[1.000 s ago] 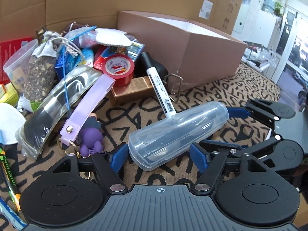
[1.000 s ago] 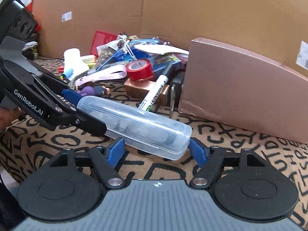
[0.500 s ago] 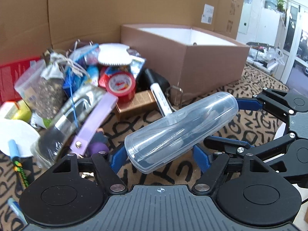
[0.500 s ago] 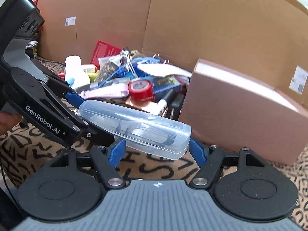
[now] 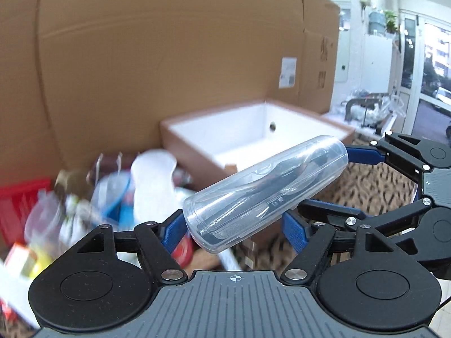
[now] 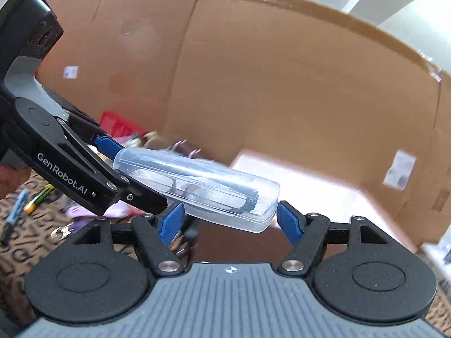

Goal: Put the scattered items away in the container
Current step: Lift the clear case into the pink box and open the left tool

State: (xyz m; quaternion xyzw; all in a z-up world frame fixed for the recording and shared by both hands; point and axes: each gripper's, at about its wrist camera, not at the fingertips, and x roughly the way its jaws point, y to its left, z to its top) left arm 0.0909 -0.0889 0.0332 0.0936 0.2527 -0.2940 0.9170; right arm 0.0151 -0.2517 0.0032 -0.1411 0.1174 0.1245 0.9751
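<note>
Clear plastic case (image 5: 265,194), light, rigid and slick, hangs short of the box (image 5: 253,138). You pinch one end in each gripper's jaws, left gripper (image 5: 235,225) and right gripper (image 6: 229,219); keep to the ends.

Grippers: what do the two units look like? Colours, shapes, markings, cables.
Both match: black linkage arms with silver pivot screws, round black side housings, a ribbed grey base plate with a small crosshair mark, and blue textured fingertips. The left gripper carries white "GenRobot.AI" lettering on one arm; the right gripper shows none here. No cables visible. Sleeves not in view.
</note>
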